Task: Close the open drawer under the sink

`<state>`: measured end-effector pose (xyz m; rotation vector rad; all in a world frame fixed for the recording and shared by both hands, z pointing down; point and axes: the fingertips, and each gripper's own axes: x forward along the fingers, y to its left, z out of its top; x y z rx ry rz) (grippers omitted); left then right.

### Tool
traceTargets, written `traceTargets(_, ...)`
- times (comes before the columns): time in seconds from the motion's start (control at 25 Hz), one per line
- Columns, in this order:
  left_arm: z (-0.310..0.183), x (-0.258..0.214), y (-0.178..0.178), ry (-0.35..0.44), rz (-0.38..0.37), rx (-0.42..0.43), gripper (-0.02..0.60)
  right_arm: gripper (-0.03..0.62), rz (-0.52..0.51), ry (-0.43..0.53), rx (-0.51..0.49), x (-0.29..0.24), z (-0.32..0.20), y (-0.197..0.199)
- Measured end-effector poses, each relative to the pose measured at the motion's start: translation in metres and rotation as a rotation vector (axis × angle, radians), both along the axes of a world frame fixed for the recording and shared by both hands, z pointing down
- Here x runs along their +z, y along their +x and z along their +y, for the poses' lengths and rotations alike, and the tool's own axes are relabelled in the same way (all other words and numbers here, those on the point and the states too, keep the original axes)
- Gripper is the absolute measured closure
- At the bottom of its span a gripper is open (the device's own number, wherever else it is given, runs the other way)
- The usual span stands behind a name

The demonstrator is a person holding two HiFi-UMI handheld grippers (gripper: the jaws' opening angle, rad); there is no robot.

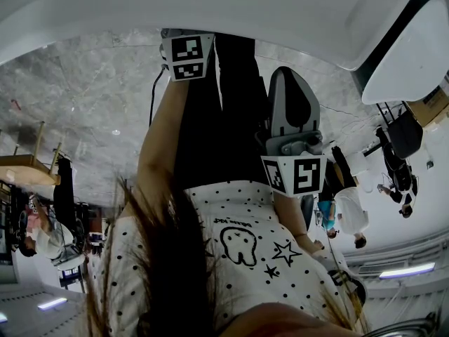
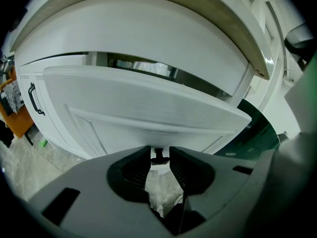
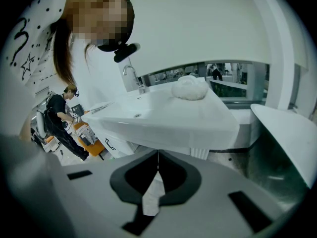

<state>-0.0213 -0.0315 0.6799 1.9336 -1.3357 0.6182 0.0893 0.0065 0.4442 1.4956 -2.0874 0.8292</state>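
Observation:
In the left gripper view the white drawer front (image 2: 148, 108) stands pulled out below the curved sink counter (image 2: 148, 29), with a dark gap behind its top edge. Its small black knob (image 2: 159, 155) sits between the tips of my left gripper (image 2: 159, 156), whose jaws are closed in on it from both sides. My right gripper (image 3: 158, 157) is shut on nothing and hangs off to the side, looking at the white sink basin (image 3: 163, 115) and its tap (image 3: 131, 76). The head view shows only my left gripper's marker cube (image 1: 187, 55) and the right gripper (image 1: 286, 83) against the person's body.
A cabinet door with a black bar handle (image 2: 33, 99) lies left of the drawer, and an orange stand (image 2: 12, 115) beyond it. A white bundle (image 3: 189, 88) rests on the sink top. A person (image 3: 62, 118) stands in the background. The floor is grey marble (image 1: 91, 104).

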Motion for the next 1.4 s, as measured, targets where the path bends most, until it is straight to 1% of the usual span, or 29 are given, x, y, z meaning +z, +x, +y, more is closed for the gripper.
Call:
traceTargets(0.84, -0.005, 0.0, -0.005, 0.011, -0.006, -0.007, 0.462, 0.58, 0.003, -0.011, 0.0, 0.004, 0.0, 0.0)
traceTargets(1.16, -0.003, 0.002, -0.006, 0.002, -0.005, 0.005, 0.462, 0.579, -0.004, -0.015, 0.0, 0.004, -0.001, -0.003)
traceTargets(1.32, 0.006, 0.01, -0.005, -0.021, -0.003, 0.01, 0.462, 0.58, -0.007, -0.016, 0.001, 0.004, 0.0, -0.003)
traceTargets(1.4, 0.001, 0.007, -0.006, -0.013, -0.004, 0.006, 0.462, 0.58, -0.009, -0.017, 0.003, 0.004, 0.0, -0.003)
